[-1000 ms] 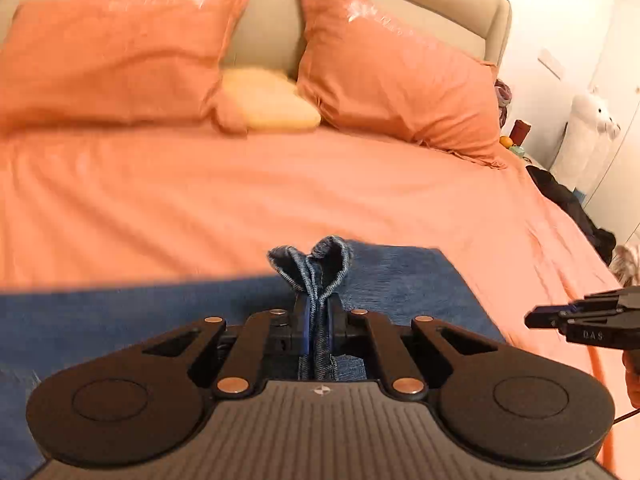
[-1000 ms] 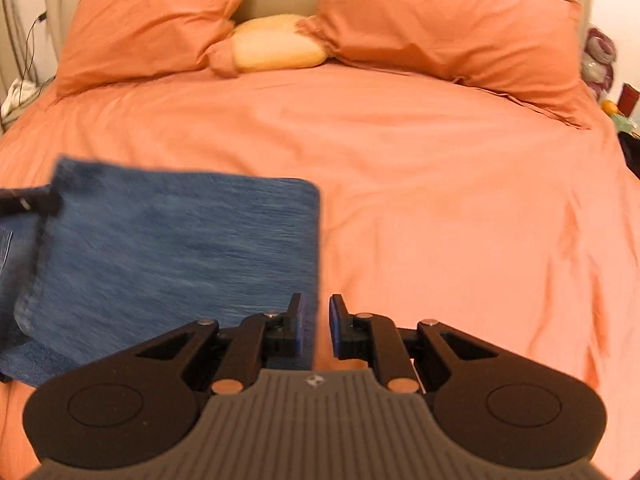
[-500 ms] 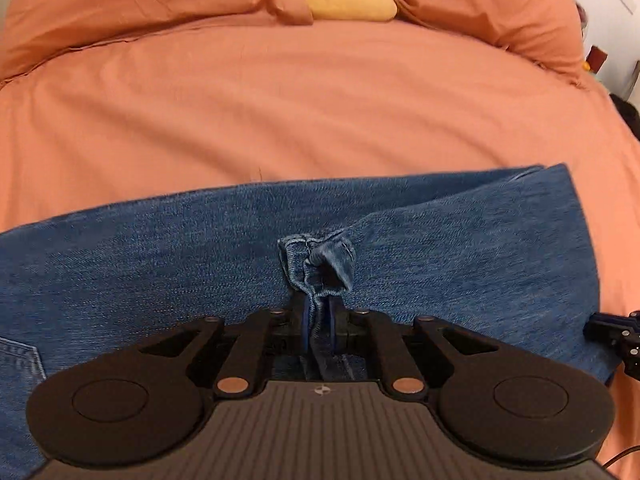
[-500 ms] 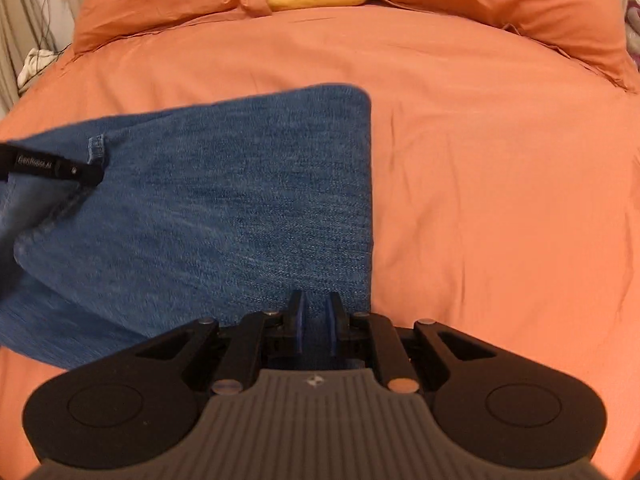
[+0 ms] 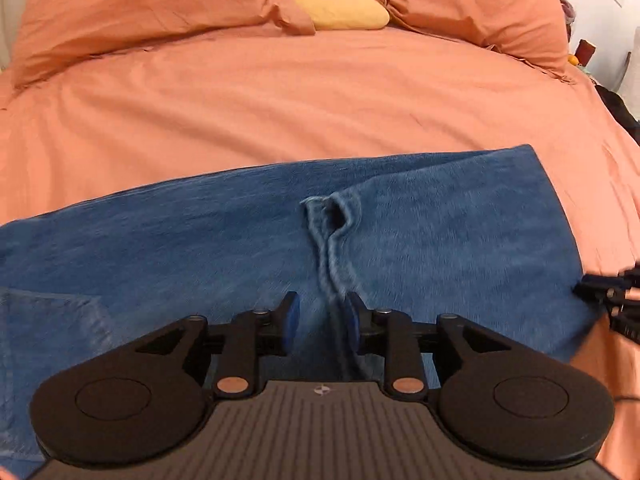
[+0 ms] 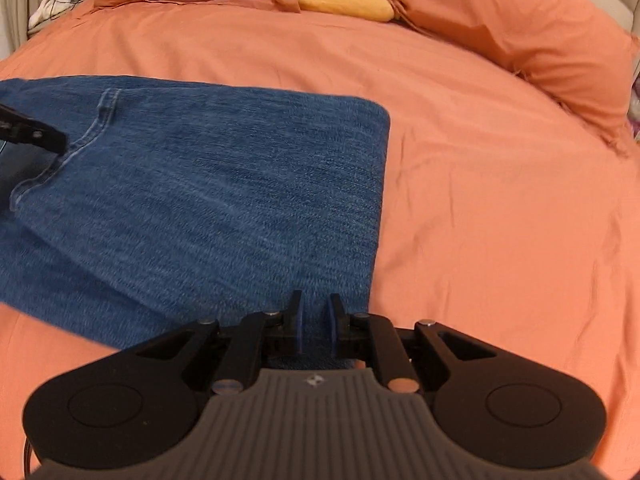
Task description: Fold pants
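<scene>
The fold looks to be at its laying-down stage: the pants (image 5: pixel 240 264) lie doubled on the bed (image 5: pixel 320 92), toward its foot and well short of the pillows (image 5: pixel 132 0) at the head edge, and the left tongs (image 5: pixel 319 317) are letting go. Their jaws are opening, with a raised ridge of seam (image 5: pixel 332 248) running up between them, the pads no longer pinching it (the cloth sags there, blurred).

The right tongs (image 6: pixel 316 322) are drawn nearly together over the near corner of the folded end; denim fills the narrow gap, but I cannot tell whether it is pinched or only lies beneath.

Next, as I judge it, the left tongs need to lift clear without dragging the seam, then that ridge wants flattening before a further fold across the length.

The pants are mid-blue denim, fairly smooth, with a straight folded edge (image 6: pixel 380 184) facing the bed's open orange side. A curved stitched seam shows near the left tongs in the right view, and a pocket corner (image 5: pixel 52 312) lies by the near left edge.
</scene>
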Available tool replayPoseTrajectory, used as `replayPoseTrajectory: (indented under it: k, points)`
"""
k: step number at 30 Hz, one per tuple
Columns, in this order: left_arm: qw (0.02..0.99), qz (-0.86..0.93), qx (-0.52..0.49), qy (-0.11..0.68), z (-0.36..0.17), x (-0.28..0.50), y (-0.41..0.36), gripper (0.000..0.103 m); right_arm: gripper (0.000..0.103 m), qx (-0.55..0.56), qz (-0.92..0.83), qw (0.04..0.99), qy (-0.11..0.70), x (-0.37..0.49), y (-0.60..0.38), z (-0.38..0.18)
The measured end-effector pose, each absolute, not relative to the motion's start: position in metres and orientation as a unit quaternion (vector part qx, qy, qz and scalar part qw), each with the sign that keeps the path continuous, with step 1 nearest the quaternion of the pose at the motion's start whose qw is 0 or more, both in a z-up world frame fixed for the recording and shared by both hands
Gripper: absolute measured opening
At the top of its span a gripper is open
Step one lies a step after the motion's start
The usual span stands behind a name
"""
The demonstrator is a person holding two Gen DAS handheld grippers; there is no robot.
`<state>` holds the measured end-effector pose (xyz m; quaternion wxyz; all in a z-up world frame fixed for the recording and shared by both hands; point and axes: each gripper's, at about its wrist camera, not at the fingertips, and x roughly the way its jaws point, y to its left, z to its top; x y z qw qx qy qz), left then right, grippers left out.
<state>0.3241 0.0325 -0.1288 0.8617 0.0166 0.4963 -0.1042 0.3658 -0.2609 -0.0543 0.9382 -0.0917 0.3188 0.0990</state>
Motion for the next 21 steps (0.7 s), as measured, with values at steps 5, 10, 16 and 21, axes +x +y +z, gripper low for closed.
replayPoseTrajectory:
  k: [5, 10, 16, 21]
  points:
    - [0.862, -0.119, 0.034, 0.491, -0.111, 0.297, 0.033, 0.033, 0.018, -0.095, 0.115, 0.944, 0.295, 0.34, -0.254, -0.038]
    - [0.874, -0.138, 0.036, 0.464, -0.117, 0.276, 0.012, 0.026, 0.018, -0.114, 0.123, 0.951, 0.261, 0.327, -0.231, -0.037]
    - [0.869, -0.099, 0.017, 0.485, -0.161, 0.276, 0.002, 0.02, 0.019, -0.077, 0.11, 0.944, 0.301, 0.342, -0.224, -0.07]
    - [0.876, -0.075, 0.014, 0.477, -0.164, 0.274, -0.002, 0.028, 0.019, -0.072, 0.109, 0.948, 0.29, 0.342, -0.223, -0.075]
